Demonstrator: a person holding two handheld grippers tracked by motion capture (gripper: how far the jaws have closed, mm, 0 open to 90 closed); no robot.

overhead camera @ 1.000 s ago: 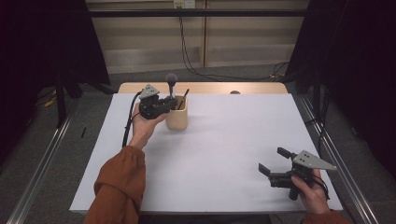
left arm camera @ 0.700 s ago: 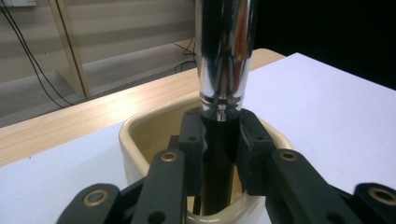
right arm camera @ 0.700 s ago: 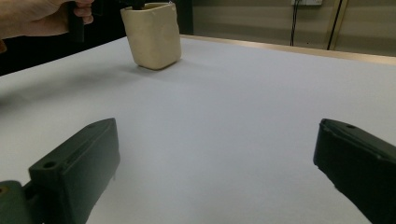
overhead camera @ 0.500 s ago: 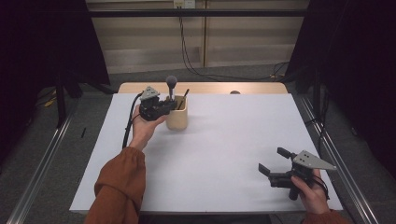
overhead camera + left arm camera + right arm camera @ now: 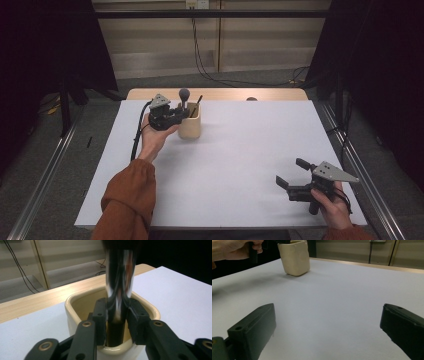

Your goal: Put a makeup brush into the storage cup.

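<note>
A cream cup (image 5: pixel 190 125) stands at the far left of the white table. In it stands a utensil with a shiny metal handle (image 5: pixel 117 285) and a dark round head (image 5: pixel 184 93); a thin dark stick (image 5: pixel 199 100) leans beside it. My left gripper (image 5: pixel 186 112) reaches over the cup's rim (image 5: pixel 75 302) with the handle between its jaws. The jaws have just been opening, but both pads still lie against the handle. My right gripper (image 5: pixel 289 171) rests open near the table's front right corner, nothing between its fingers (image 5: pixel 254 327), and it faces the cup (image 5: pixel 294 257).
The white sheet (image 5: pixel 240 165) covers the table, and a strip of bare wood (image 5: pixel 225 94) shows along the far edge. Metal rails (image 5: pixel 45 180) run along both sides, and cables (image 5: pixel 200 55) hang behind the table.
</note>
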